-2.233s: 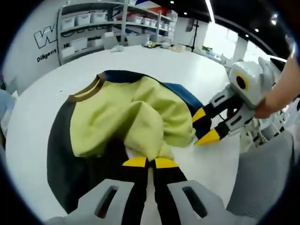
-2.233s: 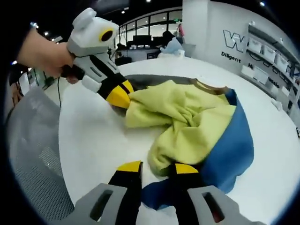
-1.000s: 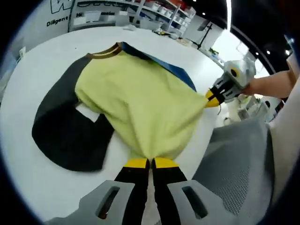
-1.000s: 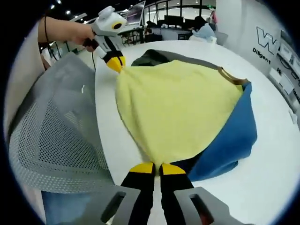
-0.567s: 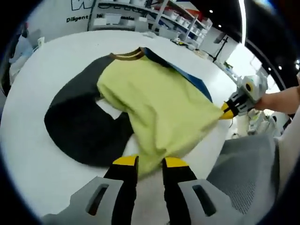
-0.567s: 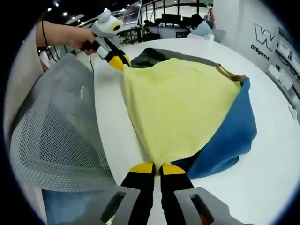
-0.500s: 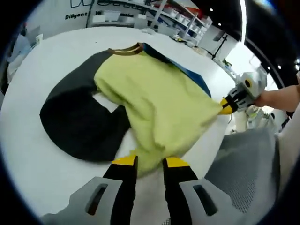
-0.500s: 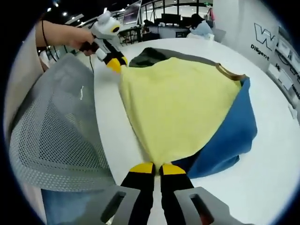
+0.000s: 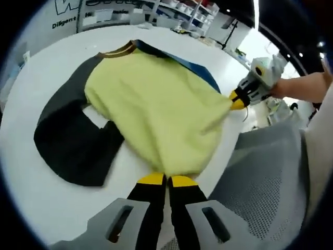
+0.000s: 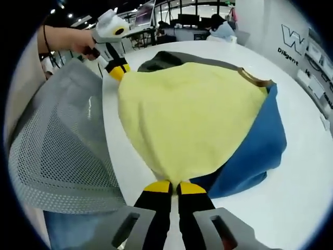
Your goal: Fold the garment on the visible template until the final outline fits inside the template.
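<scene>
The shirt point(image 9: 151, 109) lies spread on the white table point(image 9: 47, 198), its hem stretched between the left gripper point(image 9: 166, 180) and right gripper point(image 10: 174, 187), both pinched shut on it. Uneven pulling could drag it crooked; no template outline is discernible.

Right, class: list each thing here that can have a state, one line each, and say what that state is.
Shirt: spread out, unfolded, hem lifted at both corners.
Left gripper: jaws shut on the shirt hem.
Right gripper: jaws shut on the shirt hem.
Blue sleeve: lying flat on the table.
Dark sleeve: lying flat.
</scene>
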Demonstrator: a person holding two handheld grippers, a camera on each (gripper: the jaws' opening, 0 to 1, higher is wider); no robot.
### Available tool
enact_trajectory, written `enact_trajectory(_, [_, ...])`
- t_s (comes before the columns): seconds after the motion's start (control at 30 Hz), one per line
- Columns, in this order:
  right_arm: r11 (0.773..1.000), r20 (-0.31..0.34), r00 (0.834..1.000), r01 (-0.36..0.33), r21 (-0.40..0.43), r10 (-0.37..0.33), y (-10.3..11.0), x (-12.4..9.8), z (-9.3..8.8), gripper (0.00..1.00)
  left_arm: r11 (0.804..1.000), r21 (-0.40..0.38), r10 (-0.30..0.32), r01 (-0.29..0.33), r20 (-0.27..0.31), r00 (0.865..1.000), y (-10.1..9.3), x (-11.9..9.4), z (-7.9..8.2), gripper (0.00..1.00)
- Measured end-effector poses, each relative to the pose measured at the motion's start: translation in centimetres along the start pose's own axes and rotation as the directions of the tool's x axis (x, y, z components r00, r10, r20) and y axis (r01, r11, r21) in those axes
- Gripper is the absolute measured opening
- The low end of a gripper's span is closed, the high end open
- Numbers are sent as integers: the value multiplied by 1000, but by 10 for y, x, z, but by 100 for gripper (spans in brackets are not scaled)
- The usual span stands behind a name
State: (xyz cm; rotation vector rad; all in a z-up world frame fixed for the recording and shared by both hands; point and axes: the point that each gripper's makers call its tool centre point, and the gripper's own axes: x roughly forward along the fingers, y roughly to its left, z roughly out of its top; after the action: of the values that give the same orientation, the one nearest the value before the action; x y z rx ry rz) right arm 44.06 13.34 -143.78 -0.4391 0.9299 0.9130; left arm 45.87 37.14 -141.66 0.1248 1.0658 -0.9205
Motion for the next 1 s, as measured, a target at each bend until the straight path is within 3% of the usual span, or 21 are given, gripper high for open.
enact_trajectory(0.17, [1000,-3,1000,-1,3,1,0,-2,-1,0,983,-178,-40,43,20,999,1,-16,-10,1])
enact_trajectory(0.33, [1000,-11,1000,-4,2,4,0,-6,-4,0,989,-148,6,-13,-46,999,14,-14,-36,0])
enact_trajectory(0.4, [1000,-18,1000,0,9,0,-3,-8,-8,0,990,-141,6,-11,-39,999,15,-16,-38,0])
enact_trajectory(0.47, [1000,-19,1000,-6,16,6,-2,-8,-9,0,985,-170,42,-37,27,999,24,-19,-28,0])
enact_trajectory(0.5, [1000,-16,1000,-12,20,12,-1,-8,-9,0,985,-155,90,-78,73,993,37,-21,-20,2])
enact_trajectory(0.53, [1000,-17,1000,-15,22,15,0,-8,-9,0,983,-141,128,-116,79,989,46,-22,-17,9])
enact_trajectory(0.6, [1000,-23,1000,-15,15,16,1,-6,-10,0,967,-63,254,-248,106,961,72,-27,-6,24])
enact_trajectory(0.67, [1000,-26,999,-18,11,19,2,-5,-9,0,954,-21,298,-298,115,947,83,-29,4,33])
enact_trajectory(0.73, [1000,-26,999,-24,11,24,3,-5,-8,0,951,-7,308,-310,120,944,88,-26,8,32])
enact_trajectory(0.8, [1000,-28,999,-26,9,26,3,-5,-9,0,954,26,294,-297,93,951,89,-17,7,26])
enact_trajectory(0.9, [1000,-30,999,-27,14,27,3,-4,-10,0,948,112,301,-300,5,954,95,-4,-7,16])
enact_trajectory(0.93, [1000,-31,999,-27,14,28,3,-4,-10,0,945,124,304,-301,0,953,96,-2,-8,15])
enact_trajectory(0.97, [999,-32,999,-29,16,29,3,-4,-10,0,946,109,296,-304,80,952,96,-2,5,14])
enact_trajectory(1.0, [999,-31,999,-30,17,30,4,-3,-10,0,947,102,301,-304,40,953,101,-4,1,13])
